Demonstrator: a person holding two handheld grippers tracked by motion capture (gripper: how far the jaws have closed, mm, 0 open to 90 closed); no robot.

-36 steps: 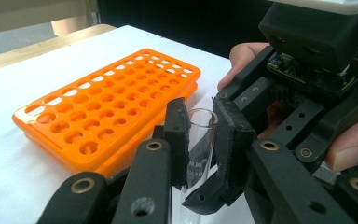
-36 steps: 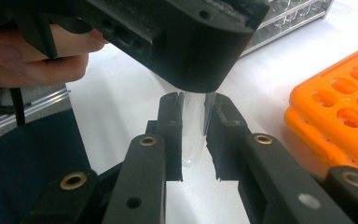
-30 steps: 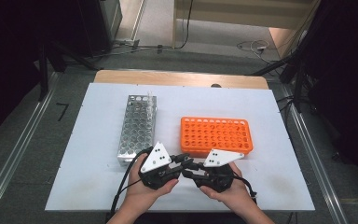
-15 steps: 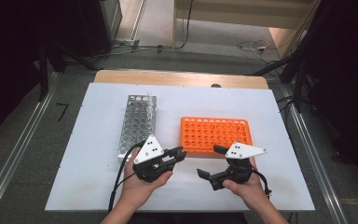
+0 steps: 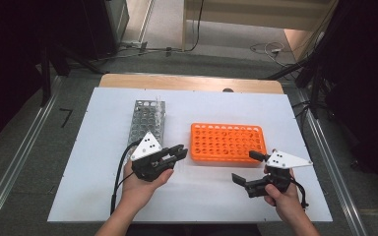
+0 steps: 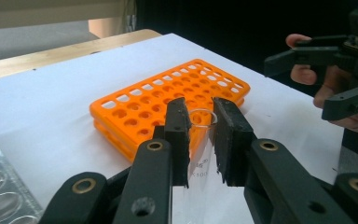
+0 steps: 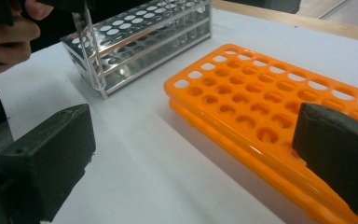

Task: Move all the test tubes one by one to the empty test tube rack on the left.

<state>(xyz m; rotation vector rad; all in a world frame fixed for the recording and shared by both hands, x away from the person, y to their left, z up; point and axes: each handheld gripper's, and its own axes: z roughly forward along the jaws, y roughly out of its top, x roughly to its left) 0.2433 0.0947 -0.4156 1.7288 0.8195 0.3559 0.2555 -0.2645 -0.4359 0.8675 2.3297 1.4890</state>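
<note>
on the far left part of the white table [image 5: 93, 162] stands the metal rack [image 5: 146, 119], its long side running away from you. just near of it, your left hand [image 5: 140, 184] holds the left gripper [image 5: 176, 153], whose jaws are closed on a clear glass tube [image 6: 200, 140]. the tube stands about upright between the pads, its open rim showing above them in the left gripper view, and it hangs above the table just left of the orange rack [image 5: 228, 142]. in the right gripper view the tube's rounded bottom sits close to the near corner of the metal rack. the orange rack lies in the middle of the table. to its right and nearer to you, your right hand [image 5: 286, 199] holds the right gripper [image 5: 246, 167], its jaws spread wide with nothing between them, pointing left toward the orange rack's near right corner.
</note>
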